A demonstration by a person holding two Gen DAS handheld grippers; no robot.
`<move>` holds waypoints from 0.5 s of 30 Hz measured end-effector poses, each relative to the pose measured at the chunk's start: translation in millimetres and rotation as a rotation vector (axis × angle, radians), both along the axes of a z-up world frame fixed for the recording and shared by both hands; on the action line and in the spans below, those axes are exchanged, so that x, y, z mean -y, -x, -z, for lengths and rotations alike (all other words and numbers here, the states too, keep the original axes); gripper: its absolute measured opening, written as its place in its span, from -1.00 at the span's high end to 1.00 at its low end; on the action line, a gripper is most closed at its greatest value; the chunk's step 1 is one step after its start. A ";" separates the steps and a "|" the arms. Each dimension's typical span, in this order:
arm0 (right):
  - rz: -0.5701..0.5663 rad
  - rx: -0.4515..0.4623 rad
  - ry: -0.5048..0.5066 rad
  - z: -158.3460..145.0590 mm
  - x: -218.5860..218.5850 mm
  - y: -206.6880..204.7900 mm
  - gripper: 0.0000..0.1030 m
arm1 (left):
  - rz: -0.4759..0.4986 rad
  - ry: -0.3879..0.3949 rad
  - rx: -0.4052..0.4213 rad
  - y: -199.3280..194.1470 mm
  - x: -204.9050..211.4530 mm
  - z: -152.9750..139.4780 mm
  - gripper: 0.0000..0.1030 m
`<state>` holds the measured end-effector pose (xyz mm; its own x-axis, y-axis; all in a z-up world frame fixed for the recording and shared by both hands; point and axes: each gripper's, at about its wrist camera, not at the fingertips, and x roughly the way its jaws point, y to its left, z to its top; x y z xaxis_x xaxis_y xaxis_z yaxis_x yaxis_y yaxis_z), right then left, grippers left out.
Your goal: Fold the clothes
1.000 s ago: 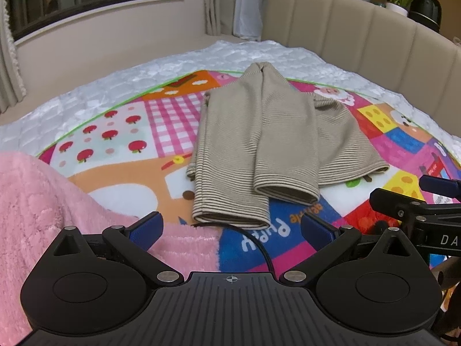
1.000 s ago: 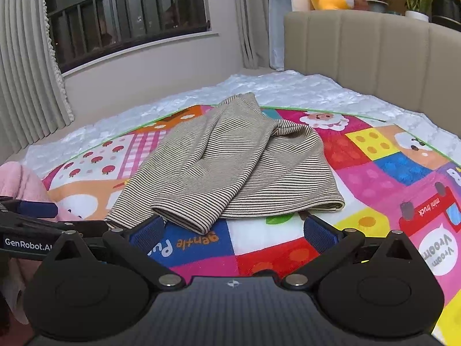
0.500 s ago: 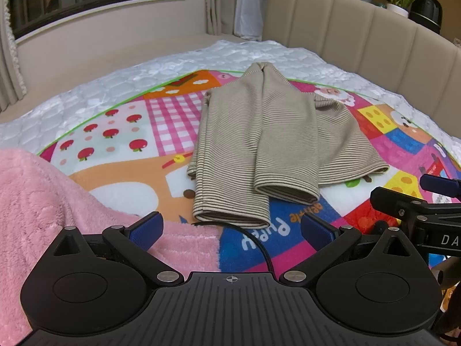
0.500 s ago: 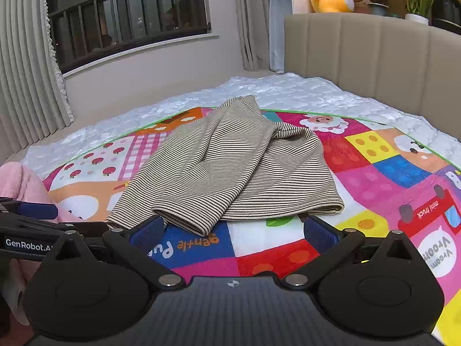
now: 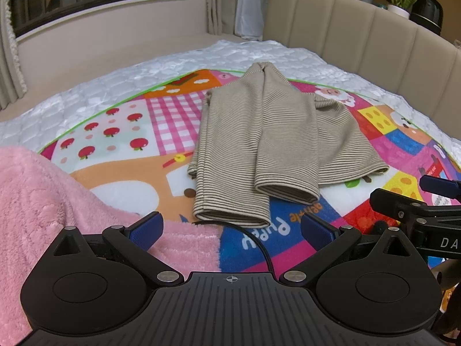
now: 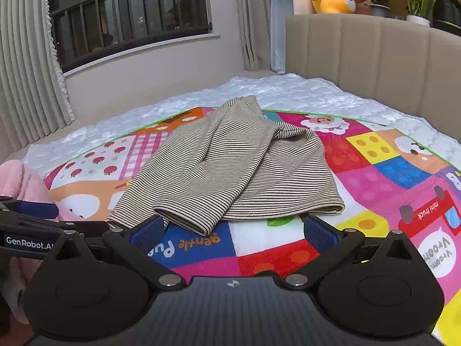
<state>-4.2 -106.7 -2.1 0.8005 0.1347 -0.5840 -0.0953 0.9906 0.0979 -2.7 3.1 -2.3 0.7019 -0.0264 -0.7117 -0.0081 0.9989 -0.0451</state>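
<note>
A beige striped garment (image 5: 268,141) (image 6: 230,167) lies partly folded on a colourful play mat (image 5: 138,141) (image 6: 374,178), its sleeves doubled toward me. My left gripper (image 5: 230,230) is open, hovering just short of the nearest sleeve cuff (image 5: 230,216), nothing between its blue pads. My right gripper (image 6: 233,230) is open too, its left pad (image 6: 147,230) close to the cuff edge of the garment. Each gripper shows at the side of the other's view.
A pink fluffy blanket (image 5: 43,201) (image 6: 17,181) lies at the mat's near left. A thin black cable (image 5: 259,245) runs under my left gripper. A white quilted bedcover (image 5: 173,63) surrounds the mat. A beige padded headboard (image 6: 374,57) stands at the right, a window wall behind.
Both grippers have stayed almost still; the views shift only slightly. The garment has not moved.
</note>
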 end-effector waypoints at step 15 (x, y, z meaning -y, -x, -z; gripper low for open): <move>-0.017 0.000 0.022 4.4 -5.3 0.0 -1.00 | 0.011 0.016 -0.021 -3.7 -4.2 5.9 -1.00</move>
<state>-4.2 -101.3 -6.5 0.7983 0.1355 -0.5868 -0.1122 0.9908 0.0762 1.0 7.4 -8.3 0.6867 -0.0456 -0.7255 0.0014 0.9981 -0.0615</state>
